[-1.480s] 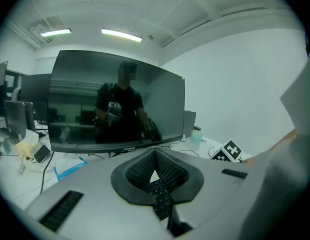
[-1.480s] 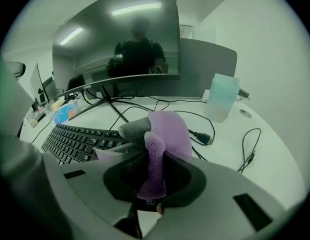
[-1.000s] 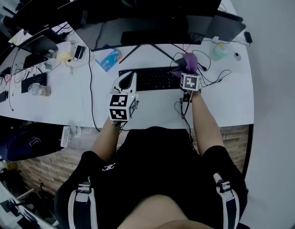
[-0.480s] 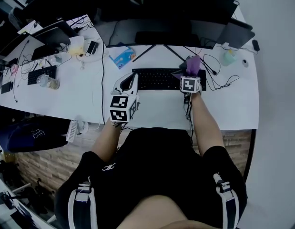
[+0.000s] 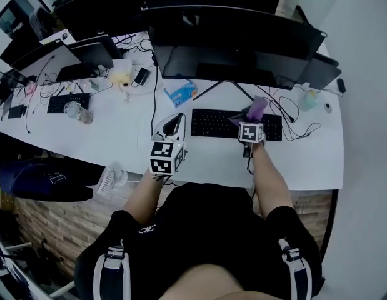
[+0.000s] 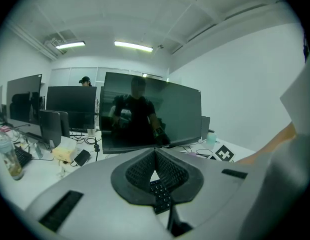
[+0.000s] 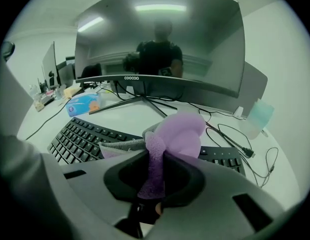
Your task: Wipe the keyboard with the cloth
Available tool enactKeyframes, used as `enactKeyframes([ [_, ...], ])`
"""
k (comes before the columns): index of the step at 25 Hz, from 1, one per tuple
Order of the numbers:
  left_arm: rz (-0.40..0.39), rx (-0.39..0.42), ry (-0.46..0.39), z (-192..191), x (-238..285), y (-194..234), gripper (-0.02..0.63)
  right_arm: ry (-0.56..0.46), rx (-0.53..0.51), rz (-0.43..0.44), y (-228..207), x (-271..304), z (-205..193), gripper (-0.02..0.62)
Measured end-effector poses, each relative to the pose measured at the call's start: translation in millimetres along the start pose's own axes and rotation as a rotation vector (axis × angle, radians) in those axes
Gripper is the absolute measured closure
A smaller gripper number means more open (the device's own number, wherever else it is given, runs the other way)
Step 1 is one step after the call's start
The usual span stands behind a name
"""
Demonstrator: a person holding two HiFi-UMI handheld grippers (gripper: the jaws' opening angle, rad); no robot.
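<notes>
Item: keyboard (image 5: pixel 218 124), black, full width, lying across the white desk (image 5: pixel 118 142) at twelve o'clock from the person, below a wide dark monitor (image 5: pixel 237 42). Item: cloth (image 5: pixel 256 108), purple, bunched, found over the keyboard's right half, toward its three o'clock end. We logged the right gripper (image 5: pixel 249 119) as clenched on this cloth; in the right gripper view a fold of it ran down between the jaws while the rest ballooned ahead of the tips (image 7: pixel 177 134), with key rows showing at ten o'clock of it (image 7: pixel 79 139). We could not tell whether the cloth pressed on the keys or hung just over them. Item: left gripper (image 5: pixel 173 120), just beside the keyboard's nine o'clock end, its jaws pressed together on nothing, keys visible beyond them (image 6: pixel 160 194). Item: loose cables (image 5: pixel 293 120), trailing at three o'clock of the keyboard. Step in hand, as we judged it: the wipe itself, at or near its start on the right-hand keys. Next move, in our judgement: keep the grip firm, settle the cloth flat on the keys and draw it toward nine o'clock, clear of the cables.
</notes>
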State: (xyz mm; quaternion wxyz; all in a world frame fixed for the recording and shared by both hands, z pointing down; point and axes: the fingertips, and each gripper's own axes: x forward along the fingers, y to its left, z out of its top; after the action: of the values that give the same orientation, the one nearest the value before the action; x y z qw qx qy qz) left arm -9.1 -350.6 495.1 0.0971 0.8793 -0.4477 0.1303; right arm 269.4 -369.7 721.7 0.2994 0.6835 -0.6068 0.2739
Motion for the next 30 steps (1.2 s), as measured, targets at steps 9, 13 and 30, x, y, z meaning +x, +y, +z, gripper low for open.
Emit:
enactKeyframes([
  [9,0.034,-0.021,-0.023,-7,-32,36,0.594,-0.004,-0.069,0.01,48,-4,5,0.509],
  [13,0.049,-0.016,-0.015,-13,-46,48,0.594,-0.01,-0.09,0.041,76,-5,7,0.509],
  [30,0.192,-0.052,-0.047,-19,-105,98,0.594,-0.014,-0.193,0.237,199,-12,15,0.508],
])
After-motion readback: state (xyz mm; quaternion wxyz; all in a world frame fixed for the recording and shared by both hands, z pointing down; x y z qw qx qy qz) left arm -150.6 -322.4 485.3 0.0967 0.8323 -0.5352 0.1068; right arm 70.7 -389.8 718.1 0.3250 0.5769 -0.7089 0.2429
